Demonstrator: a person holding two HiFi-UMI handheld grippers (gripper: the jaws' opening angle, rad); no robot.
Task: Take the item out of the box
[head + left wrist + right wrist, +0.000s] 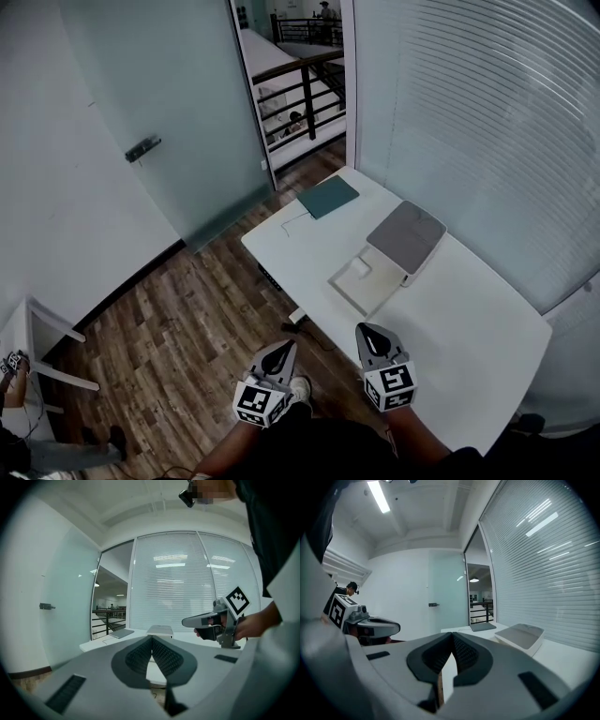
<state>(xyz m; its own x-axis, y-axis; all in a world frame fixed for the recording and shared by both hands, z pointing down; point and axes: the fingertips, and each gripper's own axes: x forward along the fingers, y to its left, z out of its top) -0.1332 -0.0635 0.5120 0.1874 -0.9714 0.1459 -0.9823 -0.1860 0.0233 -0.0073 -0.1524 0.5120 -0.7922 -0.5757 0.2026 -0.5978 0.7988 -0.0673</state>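
Observation:
An open white box (pixel 367 284) lies on the white table (pixel 469 328), its grey-lined lid (pixel 406 234) folded back toward the window. A small white item (pixel 359 267) rests in the box's base. My left gripper (pixel 288 344) is shut and empty, over the floor just off the table's near edge. My right gripper (pixel 365 328) is shut and empty above the near edge, short of the box. In the left gripper view, the shut jaws (pixel 151 639) point toward the box (pixel 160 630), with the right gripper (pixel 211 619) alongside. In the right gripper view, the lid (pixel 522 637) lies ahead right of the shut gripper (pixel 452 635).
A dark green flat folder (pixel 328 197) lies at the table's far corner. A frosted glass door (pixel 159 122) with a handle stands left; blinds (pixel 487 122) close the right side. Wood floor (pixel 178 328) lies left of the table, and a white stand (pixel 47 328) at far left.

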